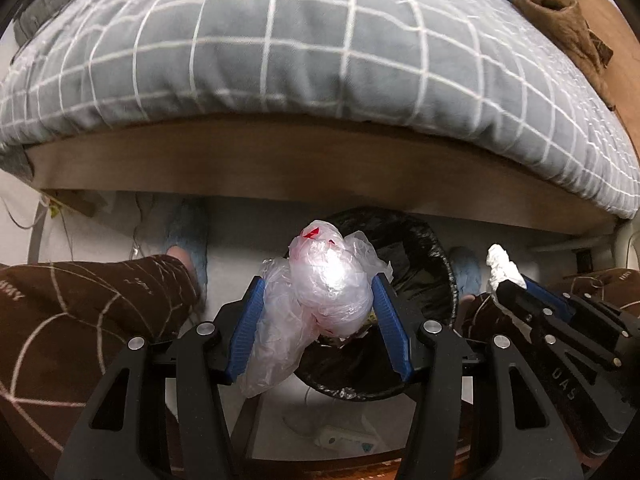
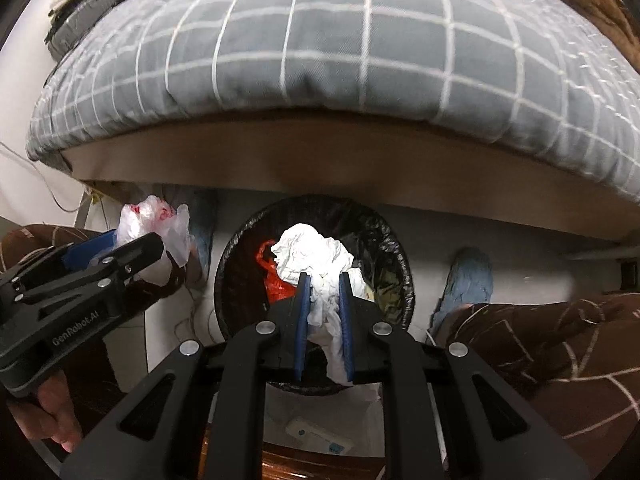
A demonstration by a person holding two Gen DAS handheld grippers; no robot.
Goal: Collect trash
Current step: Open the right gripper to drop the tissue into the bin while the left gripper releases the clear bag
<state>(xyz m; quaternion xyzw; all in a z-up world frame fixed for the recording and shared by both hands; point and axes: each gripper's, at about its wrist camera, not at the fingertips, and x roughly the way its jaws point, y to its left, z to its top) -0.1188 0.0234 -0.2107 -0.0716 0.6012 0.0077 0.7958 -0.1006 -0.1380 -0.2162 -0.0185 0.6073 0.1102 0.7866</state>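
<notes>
Left tongs clamped on crumpled clear plastic bag with red print, blue pads pressing both sides, bag held above near rim of trash bin. Right tongs narrow, pinching crumpled white tissue directly over bin mouth. Bin black-lined, on floor beside bed frame; red wrapper inside. Grey checked duvet overhangs the frame. Brown patterned trouser legs and blue slippers flank bin.
</notes>
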